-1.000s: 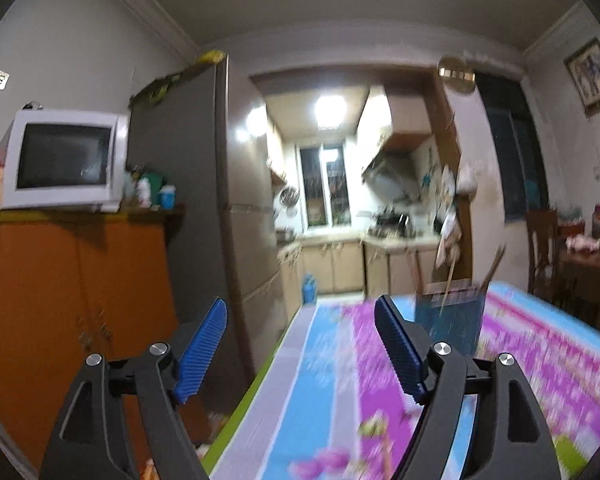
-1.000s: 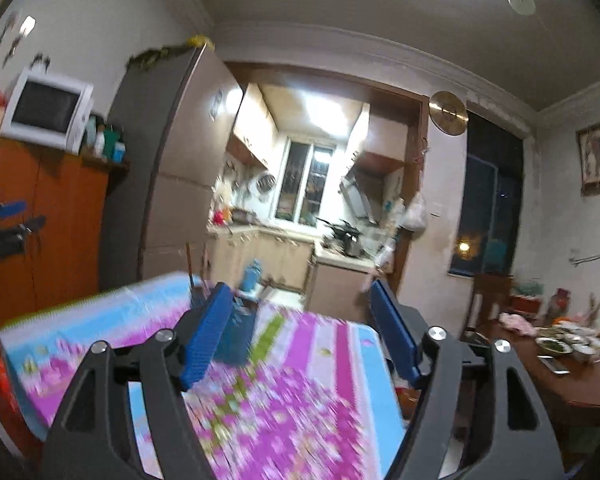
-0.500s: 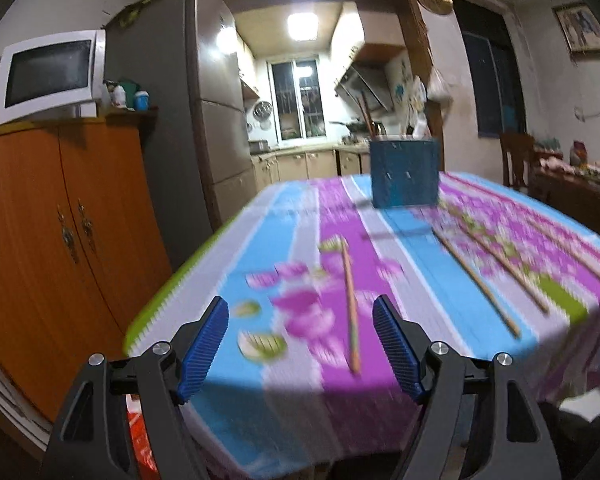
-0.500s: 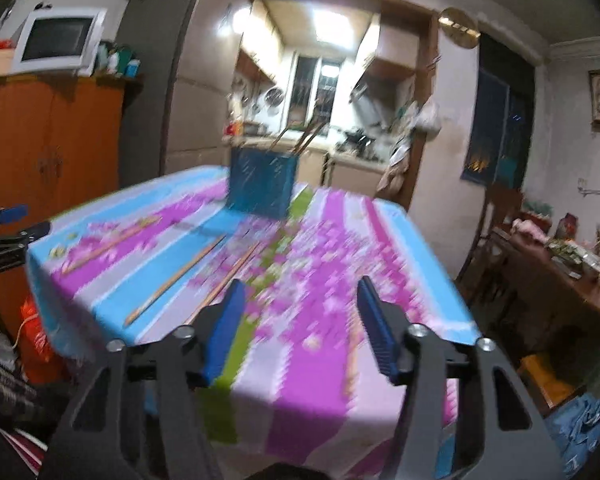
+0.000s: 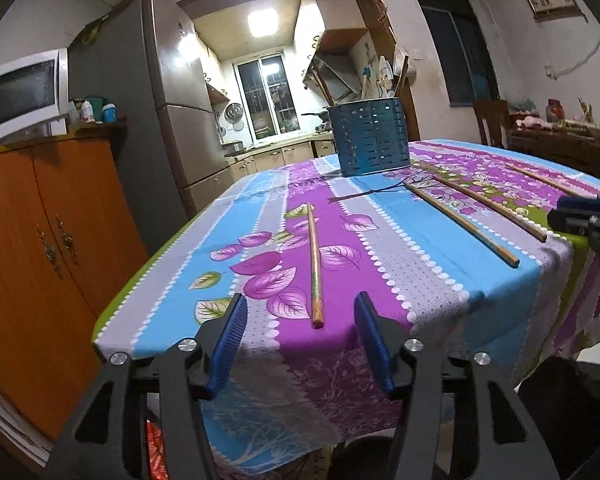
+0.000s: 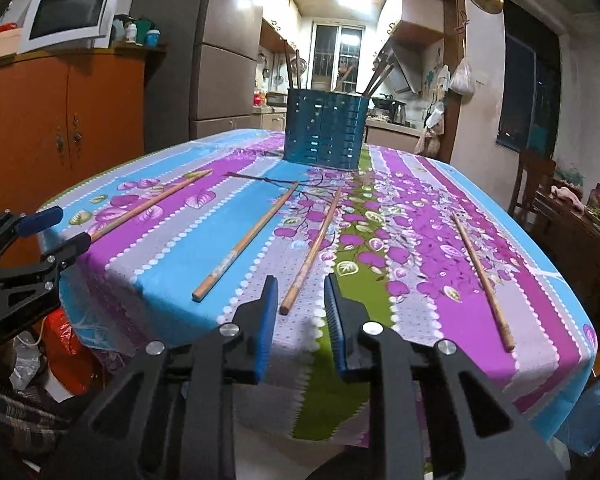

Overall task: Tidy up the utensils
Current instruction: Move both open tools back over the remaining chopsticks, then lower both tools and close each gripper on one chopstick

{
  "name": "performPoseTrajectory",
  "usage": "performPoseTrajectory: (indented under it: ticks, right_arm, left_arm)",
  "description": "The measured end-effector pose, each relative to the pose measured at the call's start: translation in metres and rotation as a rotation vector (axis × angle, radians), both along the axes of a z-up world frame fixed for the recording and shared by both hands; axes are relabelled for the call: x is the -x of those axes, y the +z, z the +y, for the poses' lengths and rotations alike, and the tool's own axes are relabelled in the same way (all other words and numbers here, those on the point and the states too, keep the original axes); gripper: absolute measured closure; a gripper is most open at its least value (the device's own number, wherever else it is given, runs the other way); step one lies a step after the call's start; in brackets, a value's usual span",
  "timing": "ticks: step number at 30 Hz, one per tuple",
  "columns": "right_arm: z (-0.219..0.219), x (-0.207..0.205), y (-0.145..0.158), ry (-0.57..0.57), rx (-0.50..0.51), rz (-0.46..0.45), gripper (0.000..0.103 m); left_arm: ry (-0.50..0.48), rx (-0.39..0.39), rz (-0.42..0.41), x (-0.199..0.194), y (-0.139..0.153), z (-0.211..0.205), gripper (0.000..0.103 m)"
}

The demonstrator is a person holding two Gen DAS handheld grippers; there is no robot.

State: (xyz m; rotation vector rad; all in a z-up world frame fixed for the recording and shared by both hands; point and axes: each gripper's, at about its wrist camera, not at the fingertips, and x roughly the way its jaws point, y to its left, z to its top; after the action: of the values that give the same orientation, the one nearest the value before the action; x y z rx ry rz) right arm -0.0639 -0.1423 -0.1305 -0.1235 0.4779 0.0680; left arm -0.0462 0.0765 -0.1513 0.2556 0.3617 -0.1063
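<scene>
Several wooden chopsticks lie apart on the flowered tablecloth [image 6: 420, 200]. A blue perforated holder [image 6: 326, 130] with chopsticks standing in it is at the table's far end; it also shows in the left wrist view [image 5: 370, 136]. My left gripper [image 5: 300, 320] is open and empty at the table's near edge, just short of the leftmost chopstick [image 5: 314, 256]. My right gripper [image 6: 300, 300] is open, narrower, and empty, with the near end of a middle chopstick [image 6: 312, 244] just ahead of its tips. The left gripper also shows in the right wrist view [image 6: 52, 228].
An orange cabinet [image 5: 40, 240] with a microwave [image 5: 20, 92] stands left of the table, a grey fridge [image 5: 140, 120] behind it. A wooden chair [image 6: 532, 184] and a cluttered side table [image 6: 588, 216] are on the right. The tablecloth hangs over the near edge.
Both grippers tilted down from the room toward the table and came close to its near edge. The right gripper's jaws have narrowed. Nothing was taken hold of.
</scene>
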Motion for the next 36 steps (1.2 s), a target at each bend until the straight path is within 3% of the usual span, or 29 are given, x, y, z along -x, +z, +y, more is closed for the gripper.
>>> performPoseTrajectory:
  ticks: [8,13,18,21,27,36]
  right_arm:
    - [0.009,-0.009,-0.007,-0.071,0.022,0.017,0.081]
    - [0.009,-0.013,-0.011,-0.115,0.020,0.028,0.087]
    - [0.009,-0.014,-0.013,-0.133,0.008,0.020,0.088]
    - [0.009,-0.013,-0.014,-0.110,-0.003,0.018,0.097]
    - [0.007,-0.010,-0.014,-0.105,-0.026,0.013,0.097]
    - [0.004,-0.008,-0.015,-0.106,-0.033,0.006,0.097]
  left_arm:
    - [-0.033,0.045,0.010,-0.006,-0.009,-0.003,0.073]
    - [-0.048,0.089,0.019,-0.012,-0.010,-0.003,0.080]
    - [-0.050,0.105,0.012,-0.013,-0.011,-0.003,0.081]
    - [-0.051,0.115,0.007,-0.012,-0.012,-0.002,0.081]
    - [-0.058,0.159,0.007,-0.011,-0.014,0.002,0.086]
    - [-0.069,0.154,-0.022,-0.007,-0.017,0.008,0.085]
